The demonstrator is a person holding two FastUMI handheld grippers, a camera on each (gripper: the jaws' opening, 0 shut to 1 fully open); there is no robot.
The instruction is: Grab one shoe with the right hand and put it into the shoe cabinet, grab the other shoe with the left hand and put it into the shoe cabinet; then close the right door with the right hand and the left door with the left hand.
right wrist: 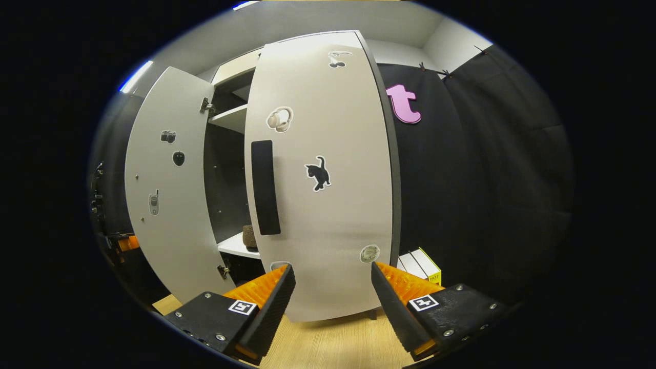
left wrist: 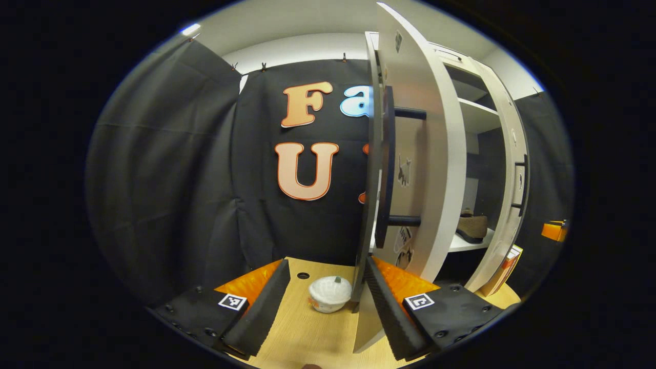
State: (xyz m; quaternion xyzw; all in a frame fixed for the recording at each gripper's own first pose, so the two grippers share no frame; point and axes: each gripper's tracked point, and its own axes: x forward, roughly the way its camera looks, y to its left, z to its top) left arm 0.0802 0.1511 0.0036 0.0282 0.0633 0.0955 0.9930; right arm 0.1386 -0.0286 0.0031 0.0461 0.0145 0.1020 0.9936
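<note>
We hold the left gripper (left wrist: pixel 322 307) low before the left door (left wrist: pixel 370 205), fingers spread wide apart and gripping nothing; its right finger (left wrist: pixel 394 318) sits just at the foot of that door's edge, though we cannot tell if it touches, and its left finger (left wrist: pixel 259 312) stands well clear to the side. The right gripper (right wrist: pixel 333 302) (also spread wide, nothing between its pads) points squarely at the face of the right door (right wrist: pixel 328 205), both black ribbed fingers (right wrist: pixel 269 307) level and low near the door's bottom edge, one to either side of its lower middle, apart from the panel as far as we can judge.
</note>
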